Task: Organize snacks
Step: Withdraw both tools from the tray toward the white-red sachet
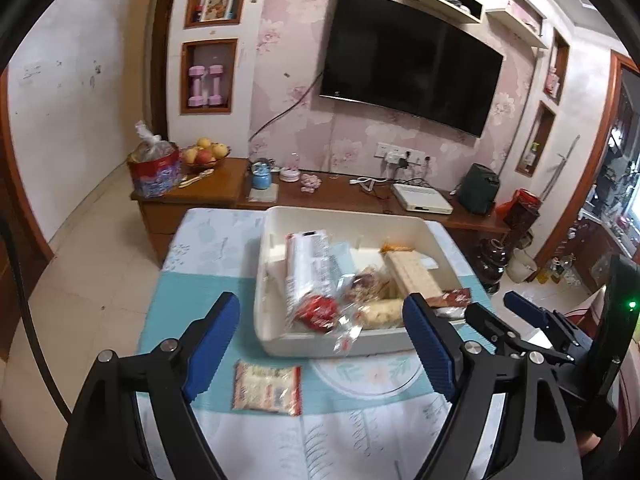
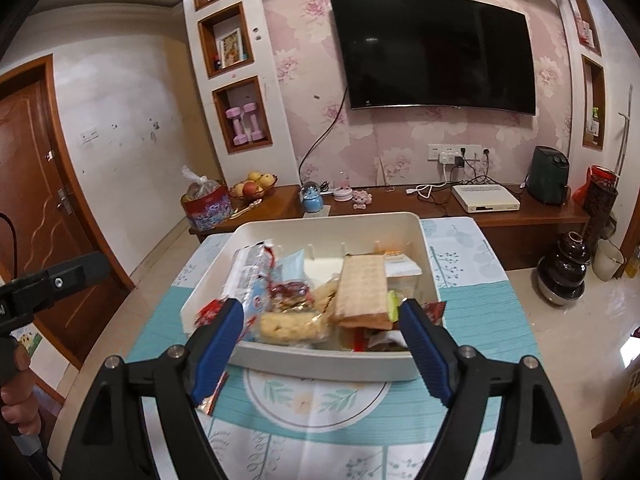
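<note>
One rectangular smooth cream plastic bin point(image 2: 424, 264) holds crinkly snack wrappers point(image 2: 288, 326).

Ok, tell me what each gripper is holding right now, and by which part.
Nothing. The left gripper and right gripper both stand open and empty, over the table in front of the snack bin.
</note>
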`<action>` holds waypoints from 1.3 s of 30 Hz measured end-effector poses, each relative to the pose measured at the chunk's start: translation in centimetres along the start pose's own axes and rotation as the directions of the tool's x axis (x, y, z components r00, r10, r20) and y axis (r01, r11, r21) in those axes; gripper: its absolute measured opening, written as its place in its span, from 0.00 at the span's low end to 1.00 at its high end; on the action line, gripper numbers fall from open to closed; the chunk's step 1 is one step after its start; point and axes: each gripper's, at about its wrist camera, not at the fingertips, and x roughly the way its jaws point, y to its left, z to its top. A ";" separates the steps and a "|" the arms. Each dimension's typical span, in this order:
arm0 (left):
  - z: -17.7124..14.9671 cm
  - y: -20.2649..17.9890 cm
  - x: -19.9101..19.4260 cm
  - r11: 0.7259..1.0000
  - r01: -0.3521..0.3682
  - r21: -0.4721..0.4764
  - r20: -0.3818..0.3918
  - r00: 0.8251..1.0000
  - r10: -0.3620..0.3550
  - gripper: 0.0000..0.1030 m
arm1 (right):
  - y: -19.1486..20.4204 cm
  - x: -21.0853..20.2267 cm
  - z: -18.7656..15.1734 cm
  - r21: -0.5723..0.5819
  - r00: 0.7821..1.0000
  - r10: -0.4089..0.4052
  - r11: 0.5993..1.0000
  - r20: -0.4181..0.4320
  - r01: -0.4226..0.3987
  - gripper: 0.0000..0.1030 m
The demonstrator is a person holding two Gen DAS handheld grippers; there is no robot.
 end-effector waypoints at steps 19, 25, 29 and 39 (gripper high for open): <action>-6.1 9.2 -0.9 0.974 -0.145 -0.176 -0.154 0.981 0.118 0.81 | 6.6 1.0 -4.0 -0.100 0.987 0.121 0.986 -0.102 -0.132 0.78; -8.5 10.9 0.4 0.968 -0.186 -0.166 -0.216 0.965 0.149 0.81 | 9.0 3.0 -6.0 -0.127 0.972 0.154 0.976 -0.178 -0.178 0.79; -10.3 11.7 1.2 0.964 -0.204 -0.167 -0.254 0.954 0.158 0.81 | 10.6 4.7 -7.2 -0.138 0.957 0.165 0.970 -0.239 -0.201 0.81; -12.7 13.4 2.5 0.950 -0.267 -0.161 -0.314 0.927 0.207 0.81 | 14.3 9.1 -9.7 -0.168 0.918 0.145 0.961 -0.369 -0.219 0.85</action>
